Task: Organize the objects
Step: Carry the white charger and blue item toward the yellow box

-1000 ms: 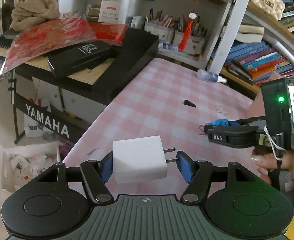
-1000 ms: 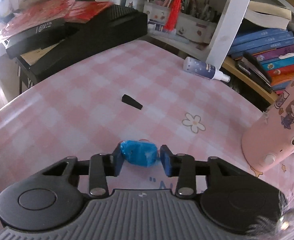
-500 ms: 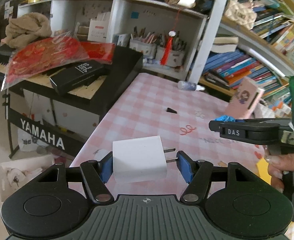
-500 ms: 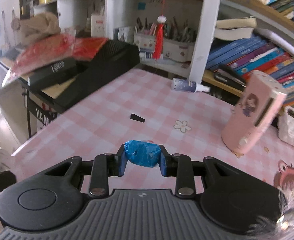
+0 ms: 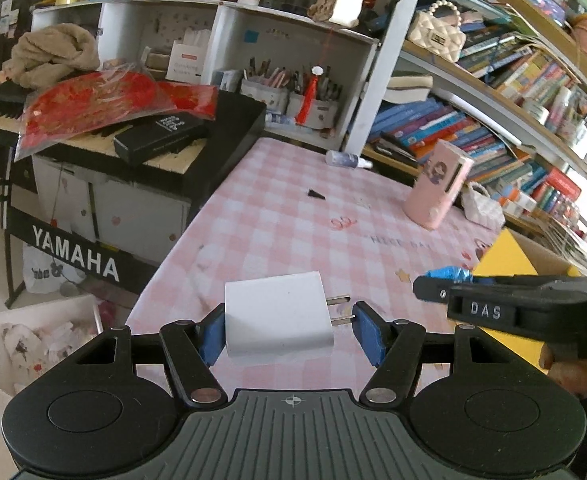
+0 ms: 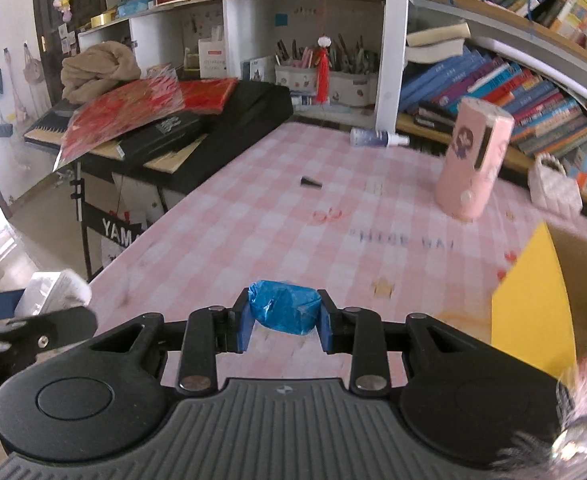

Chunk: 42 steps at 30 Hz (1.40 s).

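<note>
My left gripper (image 5: 289, 334) is shut on a white plug charger (image 5: 277, 314), its two prongs pointing right, held above the near edge of the pink checked table (image 5: 293, 216). My right gripper (image 6: 284, 326) is shut on a small blue-wrapped packet (image 6: 284, 311), also held above the table. The right gripper shows from the side in the left wrist view (image 5: 445, 286), with the blue packet (image 5: 449, 273) at its tip. A yellow cardboard box (image 6: 533, 304) stands open at the right, beside the right gripper.
On the table stand a pink cartoon container (image 6: 473, 160), a small black wedge (image 6: 310, 182), a lying spray bottle (image 6: 377, 137) and a white woven purse (image 6: 555, 188). A Yamaha keyboard (image 5: 133, 136) with red bags borders the left edge. Bookshelves (image 5: 473, 128) stand behind.
Both grippers have lifted and pulled back from the table with their objects still held. The yellow box has come into view at the right.
</note>
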Each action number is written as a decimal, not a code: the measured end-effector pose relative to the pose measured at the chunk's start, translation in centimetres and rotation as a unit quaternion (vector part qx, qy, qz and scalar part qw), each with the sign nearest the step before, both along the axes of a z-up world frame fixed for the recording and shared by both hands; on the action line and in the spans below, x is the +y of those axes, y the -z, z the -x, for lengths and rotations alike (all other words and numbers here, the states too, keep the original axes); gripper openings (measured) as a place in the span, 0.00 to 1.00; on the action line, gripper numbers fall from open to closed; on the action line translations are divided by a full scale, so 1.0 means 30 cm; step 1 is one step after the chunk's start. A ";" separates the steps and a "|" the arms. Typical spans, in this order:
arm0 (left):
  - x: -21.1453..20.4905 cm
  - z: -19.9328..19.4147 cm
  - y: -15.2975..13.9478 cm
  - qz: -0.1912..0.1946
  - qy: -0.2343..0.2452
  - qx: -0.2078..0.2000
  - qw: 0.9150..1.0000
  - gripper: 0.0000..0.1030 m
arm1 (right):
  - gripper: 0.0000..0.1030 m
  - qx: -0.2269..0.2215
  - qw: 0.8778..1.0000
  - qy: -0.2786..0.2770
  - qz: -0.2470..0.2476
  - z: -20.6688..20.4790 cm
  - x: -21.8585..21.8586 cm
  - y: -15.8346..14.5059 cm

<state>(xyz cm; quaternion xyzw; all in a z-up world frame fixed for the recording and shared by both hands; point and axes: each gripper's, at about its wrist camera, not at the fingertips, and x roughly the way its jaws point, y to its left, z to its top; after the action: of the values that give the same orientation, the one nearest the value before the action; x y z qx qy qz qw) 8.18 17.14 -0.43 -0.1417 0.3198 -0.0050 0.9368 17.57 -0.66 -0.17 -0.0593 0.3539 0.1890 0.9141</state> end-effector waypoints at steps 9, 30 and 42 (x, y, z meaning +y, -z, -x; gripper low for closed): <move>-0.013 0.157 -0.005 -0.003 0.025 -0.005 1.000 0.63 | 0.29 -0.011 1.000 0.003 0.007 0.225 0.009 0.010; -0.301 0.300 0.027 -0.031 0.208 0.015 0.978 0.63 | 0.29 0.029 0.983 0.181 -0.013 0.620 -0.321 0.081; -0.515 0.294 0.034 -0.028 0.299 0.007 0.954 0.63 | 0.29 0.031 0.962 0.271 -0.011 0.734 -0.525 0.084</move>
<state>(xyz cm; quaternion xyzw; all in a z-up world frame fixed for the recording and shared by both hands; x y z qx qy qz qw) -0.64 1.68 -1.43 -0.0132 0.3542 -0.2746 0.8939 -4.45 -16.42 -2.71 0.0552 0.3830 -0.0603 0.9201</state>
